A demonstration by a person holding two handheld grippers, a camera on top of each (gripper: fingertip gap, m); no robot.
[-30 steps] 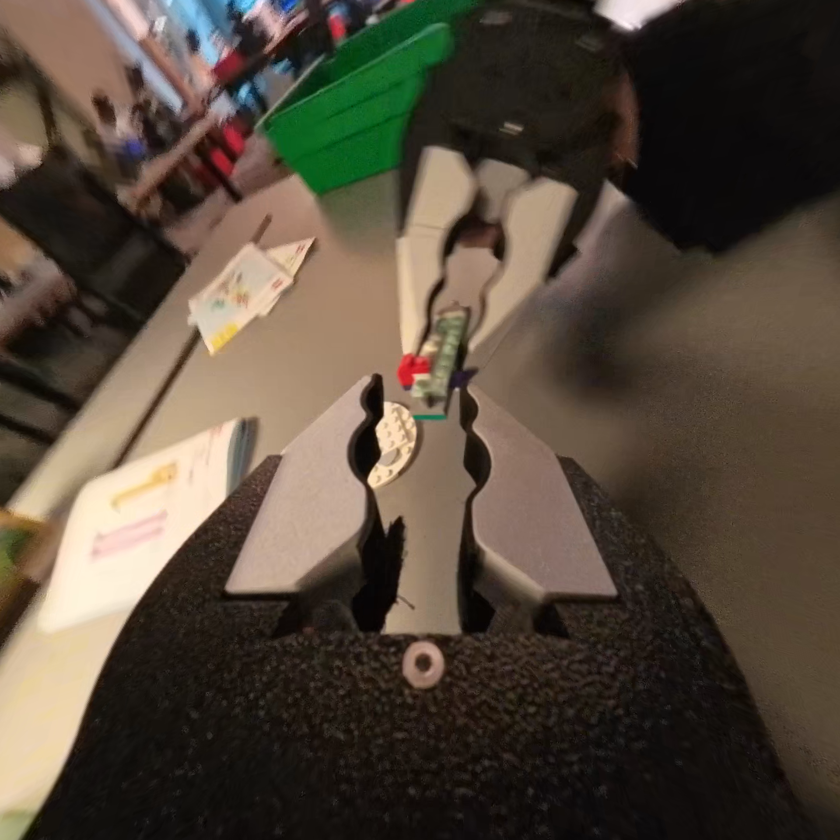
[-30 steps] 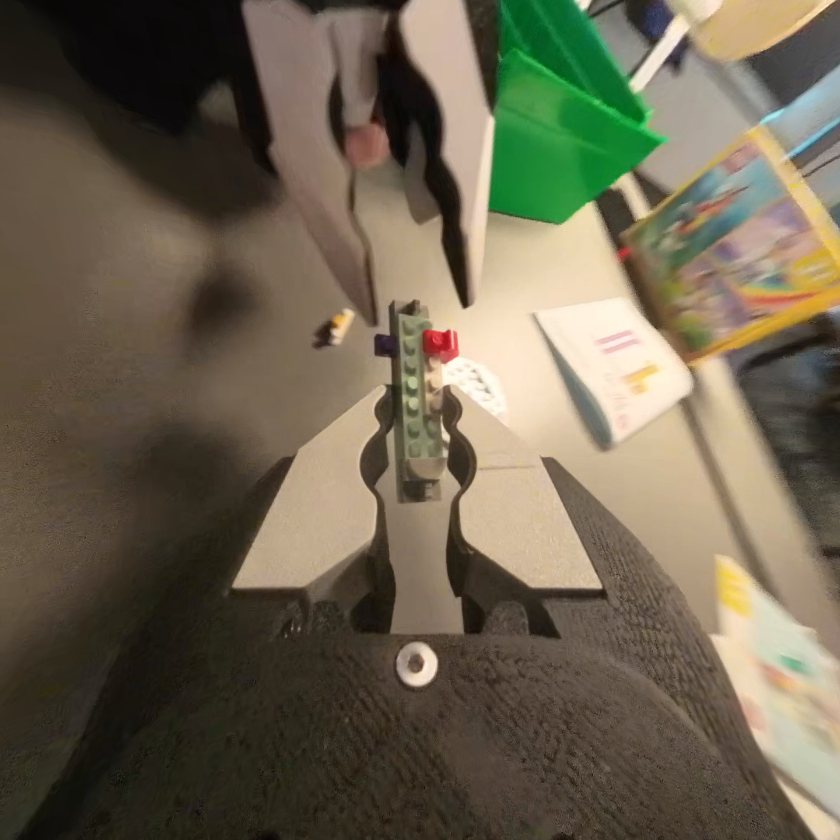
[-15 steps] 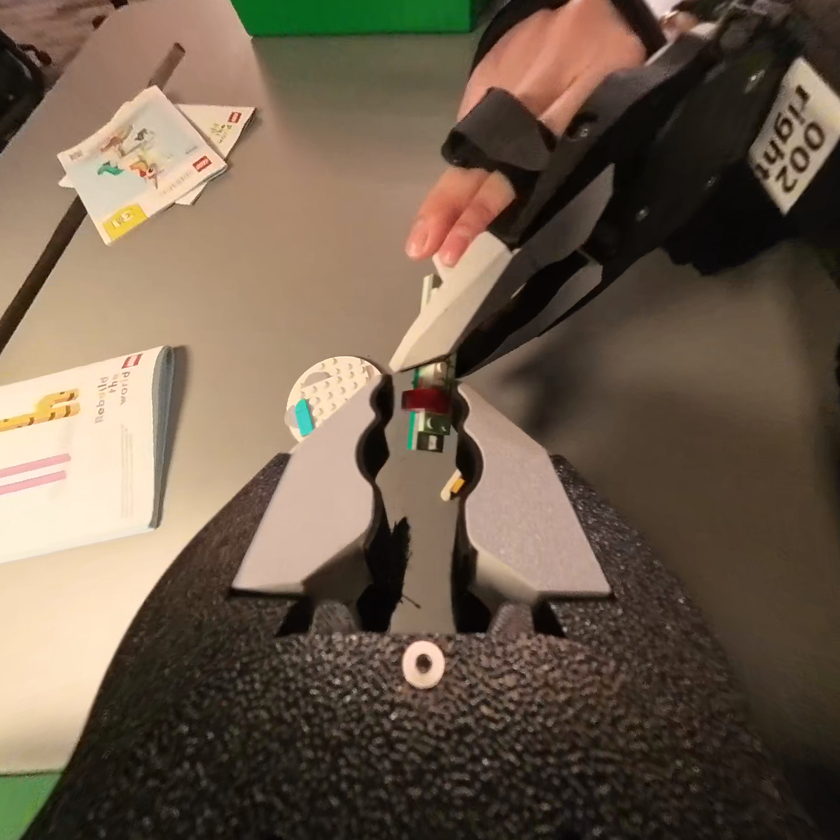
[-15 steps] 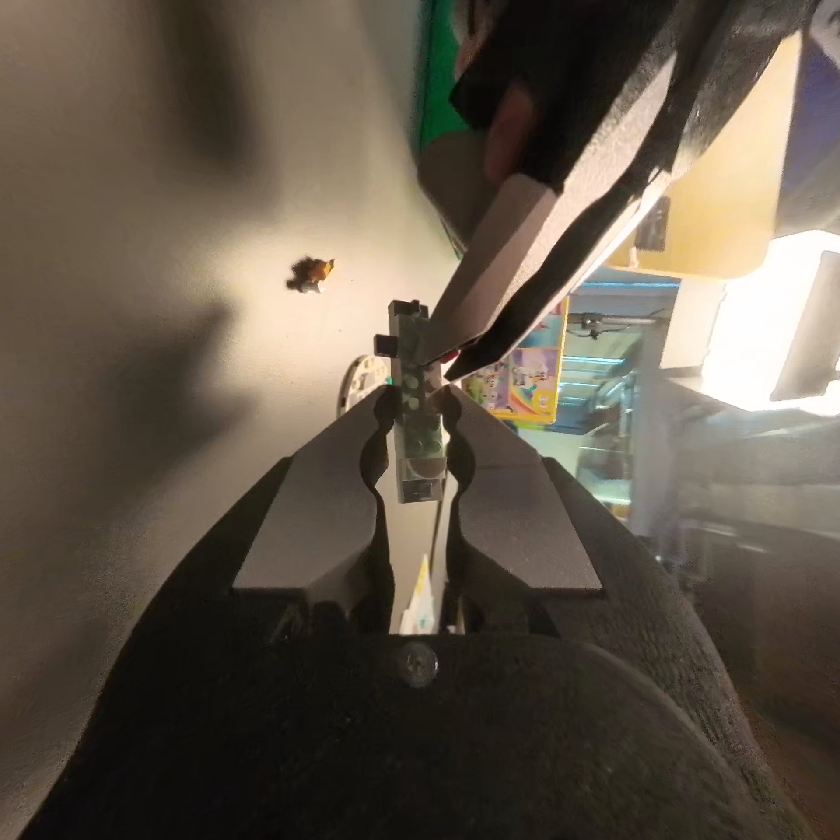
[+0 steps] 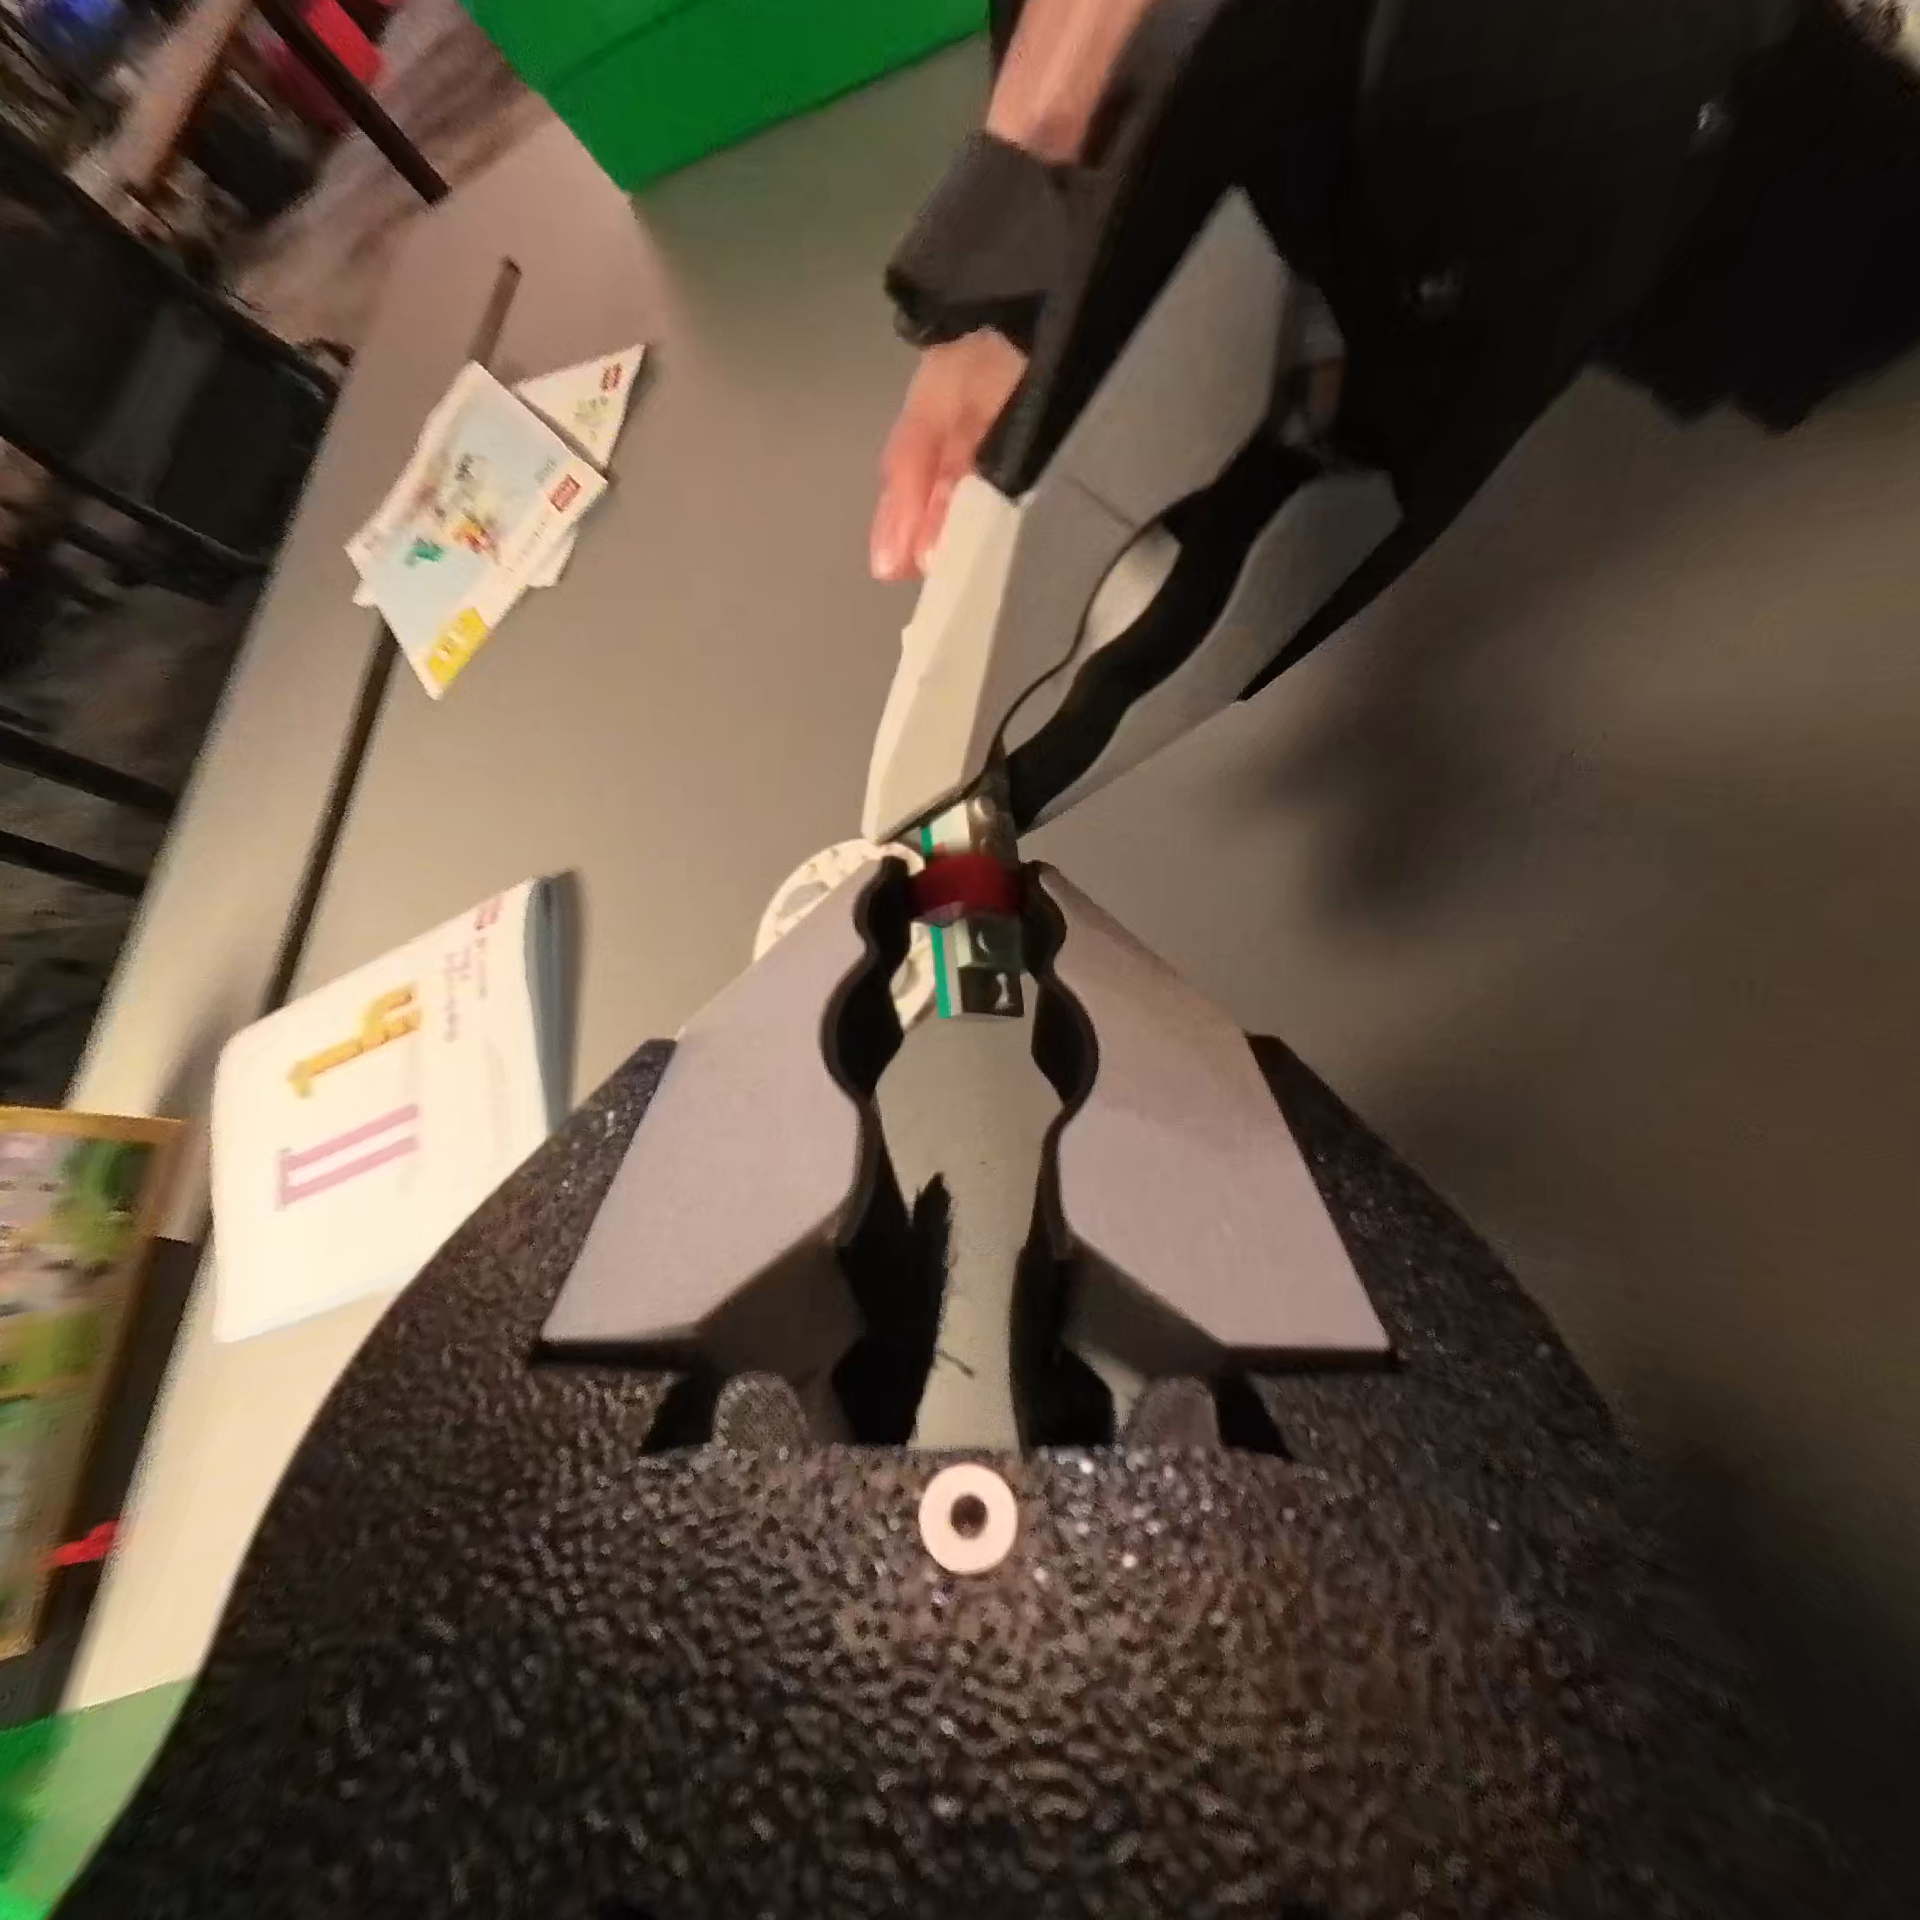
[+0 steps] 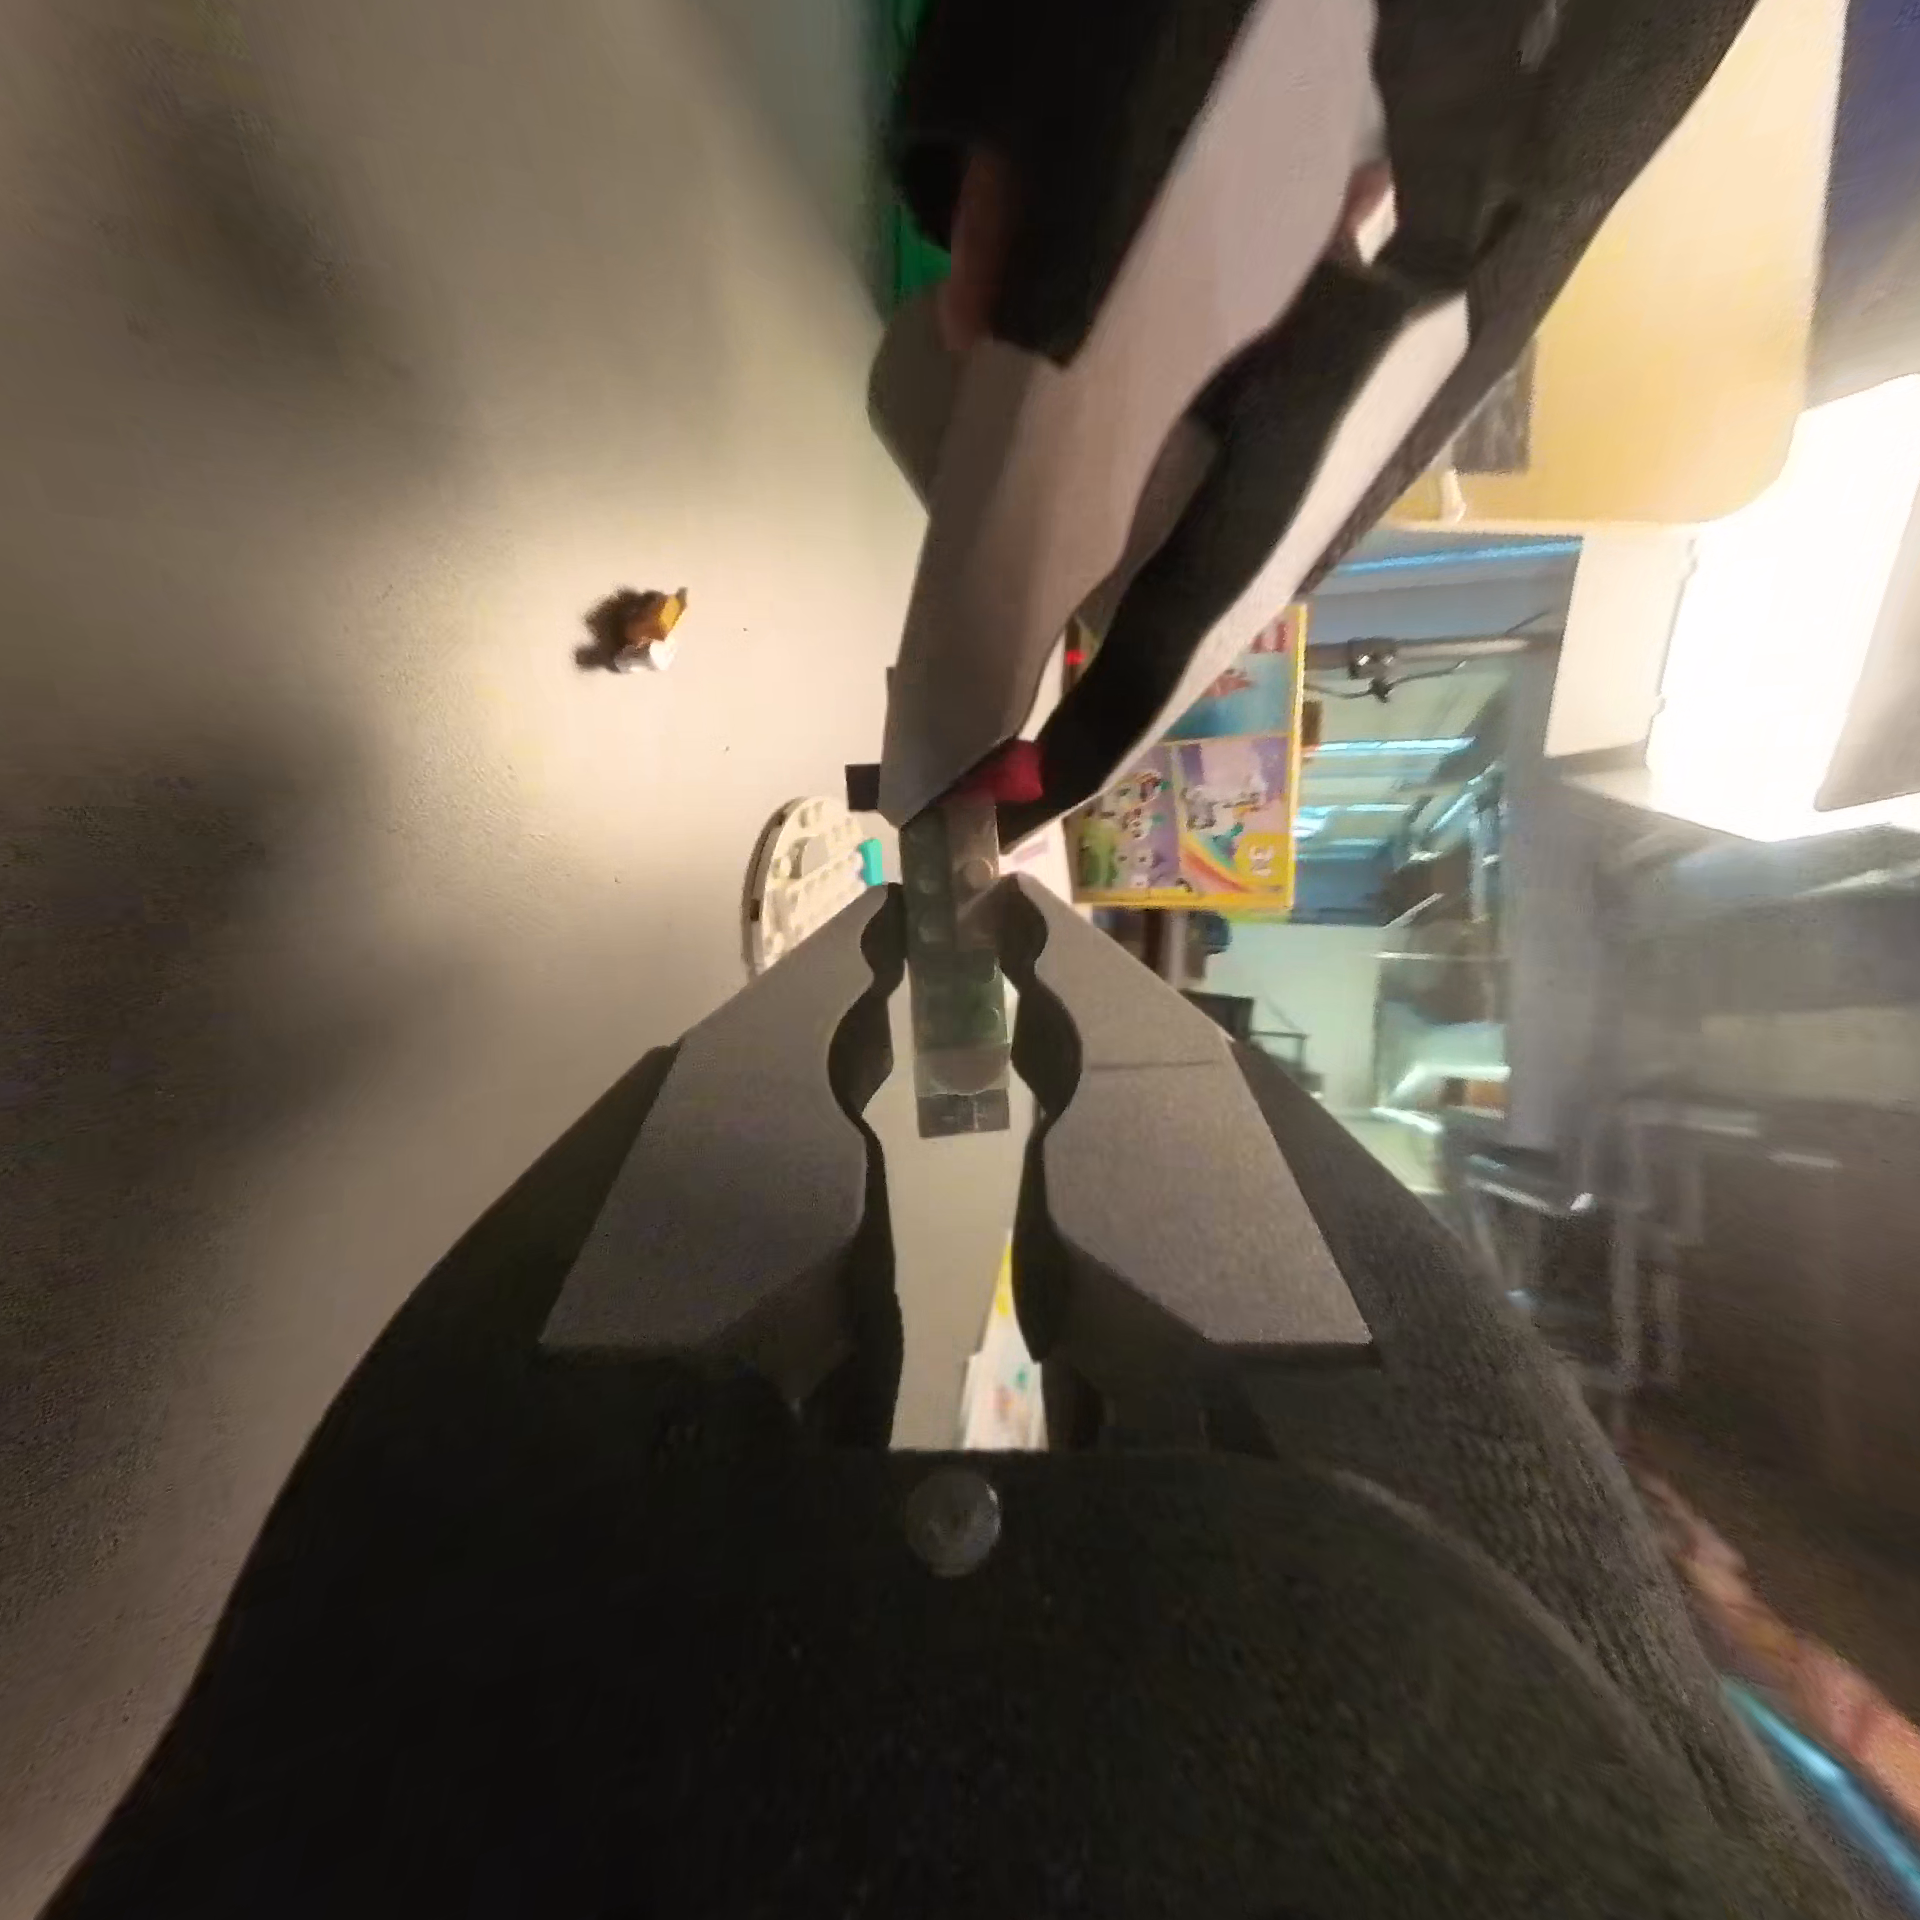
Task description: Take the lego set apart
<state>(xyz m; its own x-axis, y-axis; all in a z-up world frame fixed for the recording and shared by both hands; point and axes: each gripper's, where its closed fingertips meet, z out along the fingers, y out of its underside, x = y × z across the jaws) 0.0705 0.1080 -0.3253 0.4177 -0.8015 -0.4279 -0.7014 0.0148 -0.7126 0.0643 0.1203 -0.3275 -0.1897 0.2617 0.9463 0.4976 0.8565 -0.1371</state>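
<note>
Tongs: my right tongs (image 6: pixel 951 914) clamp the green lego strip (image 6: pixel 954 977) | my left tongs (image 5: pixel 961 883) pinch its red piece (image 5: pixel 961 883) | white round plate (image 5: pixel 821 883) lies on desk (image 5: pixel 727 582) below.

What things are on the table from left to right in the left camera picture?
Colourful box → big white booklet → small folded leaflets → round white plate → the lego strip with its red piece.
</note>
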